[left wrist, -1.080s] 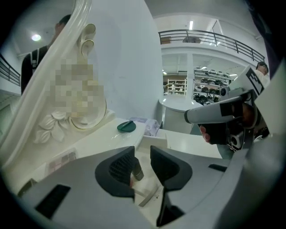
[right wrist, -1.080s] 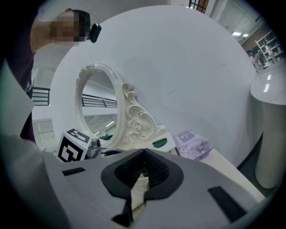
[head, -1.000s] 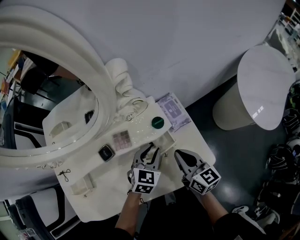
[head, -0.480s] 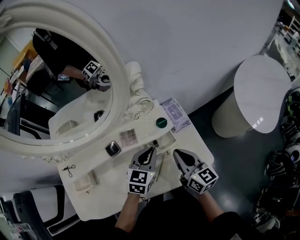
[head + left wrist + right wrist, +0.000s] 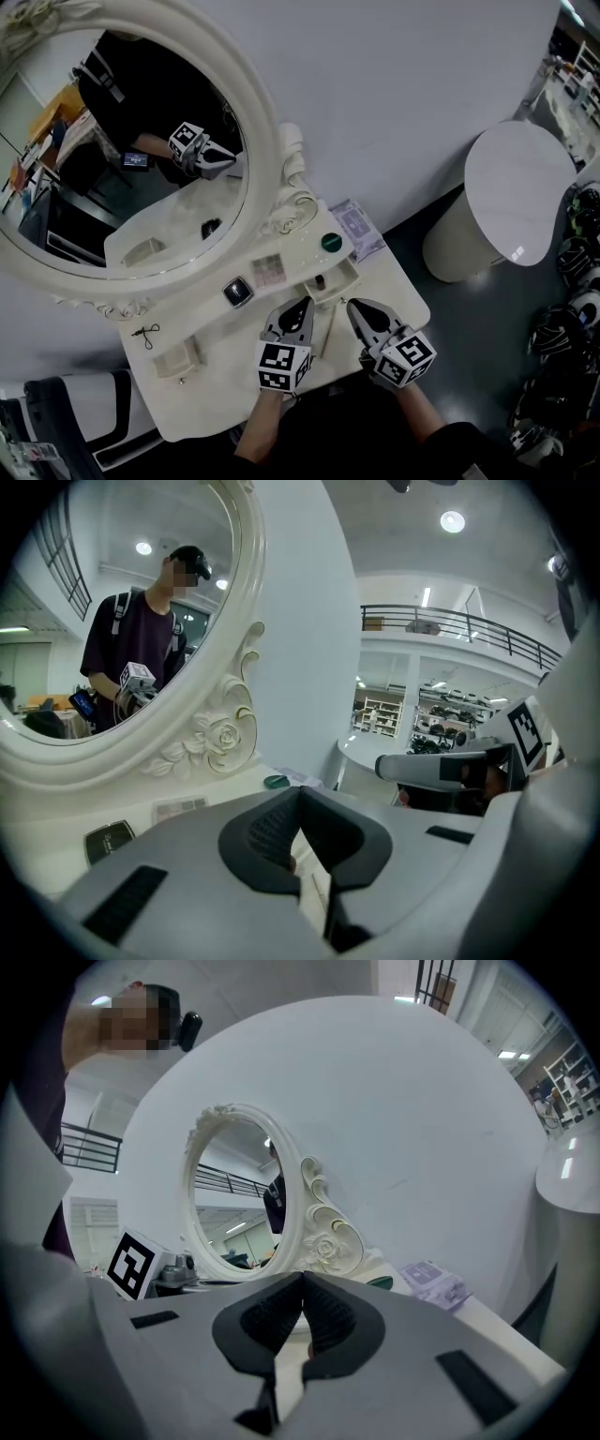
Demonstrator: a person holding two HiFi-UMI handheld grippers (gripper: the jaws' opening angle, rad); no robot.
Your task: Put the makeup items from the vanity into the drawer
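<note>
Both pairs of jaws are pressed together, with nothing pinched in either. In the head view I see my left gripper (image 5: 300,317) and right gripper (image 5: 359,314) side by side over the front of the white vanity surface (image 5: 225,394), tips pointing toward the open drawer (image 5: 346,277) just ahead of them. A small dark item (image 5: 320,280) lies inside the drawer. The rest of the makeup sits on the surface under the oval mirror (image 5: 141,159): a pale eyeshadow palette (image 5: 269,272), a black compact (image 5: 238,292) just left of it, a green round pot (image 5: 330,242) near the mirror's scrolled foot, and a lavender packet (image 5: 354,228) at the far right corner. A small black clip (image 5: 145,331) lies well to the left, and a round white side table (image 5: 518,192) stands apart on the floor. In the left gripper view the jaws meet at the tips; beyond them I make out the compact, the palette and the green pot along the mirror's base, and the right gripper off to the right. In the right gripper view the jaws are likewise tip to tip, with the mirror ahead, the green pot and lavender packet to the right, and the left gripper's marker cube (image 5: 131,1265) at the left.
</note>
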